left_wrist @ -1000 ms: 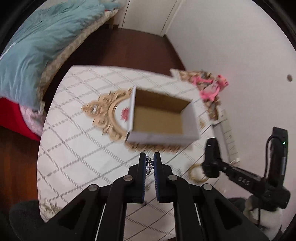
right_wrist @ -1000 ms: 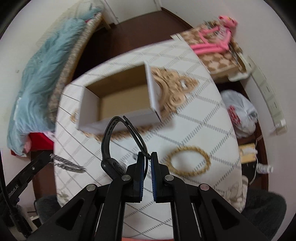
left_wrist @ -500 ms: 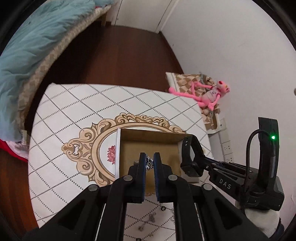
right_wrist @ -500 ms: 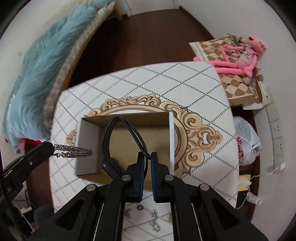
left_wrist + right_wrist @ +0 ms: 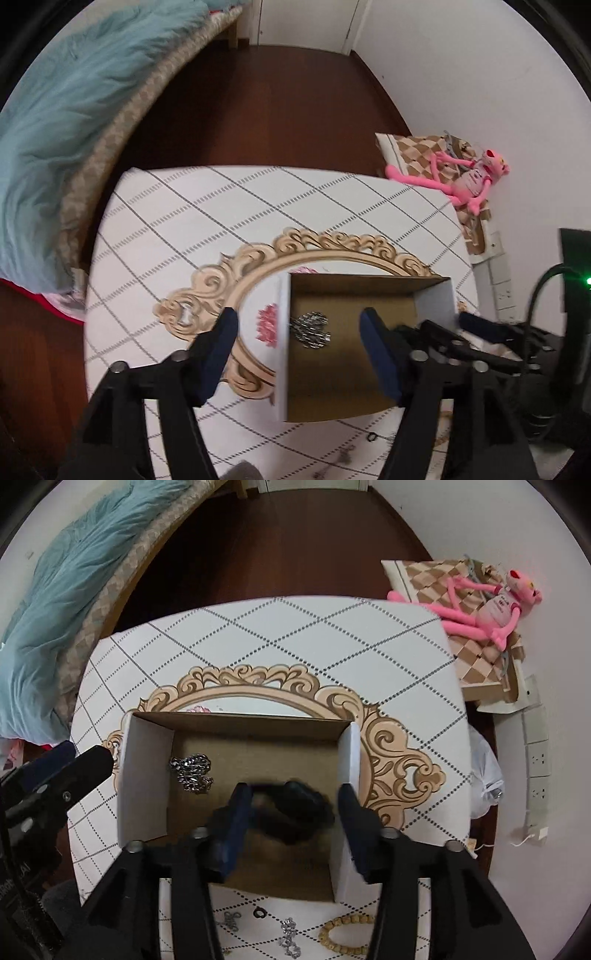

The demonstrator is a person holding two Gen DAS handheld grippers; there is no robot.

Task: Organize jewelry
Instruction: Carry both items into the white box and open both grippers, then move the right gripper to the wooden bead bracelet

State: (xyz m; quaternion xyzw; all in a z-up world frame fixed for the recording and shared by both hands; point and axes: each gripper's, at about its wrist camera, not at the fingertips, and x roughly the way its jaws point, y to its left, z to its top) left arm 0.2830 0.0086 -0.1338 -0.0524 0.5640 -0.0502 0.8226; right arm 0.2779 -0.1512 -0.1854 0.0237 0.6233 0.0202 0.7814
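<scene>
**Holding both grippers wide over the box, both pieces inside**

Hovering our left gripper [image 5: 298, 334] above the cardboard box [image 5: 369, 291] with its jaws spread wide and nothing between them. One finger sits over the tablecloth [image 5: 229, 206] left of the box wall, the other over the box floor.

Silver chain [image 5: 309, 329] lies bunched on the box floor, near the left wall, apart from both left fingers. From the right wrist view the same chain [image 5: 192, 768] sits in the left part of the box [image 5: 240, 720].

Our right gripper [image 5: 293, 814] is also spread wide, gripping nothing. Black watch [image 5: 295, 812] shows between its fingers, blurred, inside the box toward the right side. We cannot tell if it rests flat on the floor.

Loose on the tablecloth [image 5: 295, 635], in front of the box's near wall:
- bead bracelet [image 5: 345, 933]
- small black ring [image 5: 260, 912]
- two small silver pieces [image 5: 288, 938], too small to identify

Box stands on the ornate gold frame print [image 5: 391, 746] at the cloth's centre.

Off the table: pink plush toy [image 5: 491, 605] on a checkered cushion [image 5: 443, 579] by the wall, teal blanket [image 5: 62, 590] on the bed at left.
</scene>
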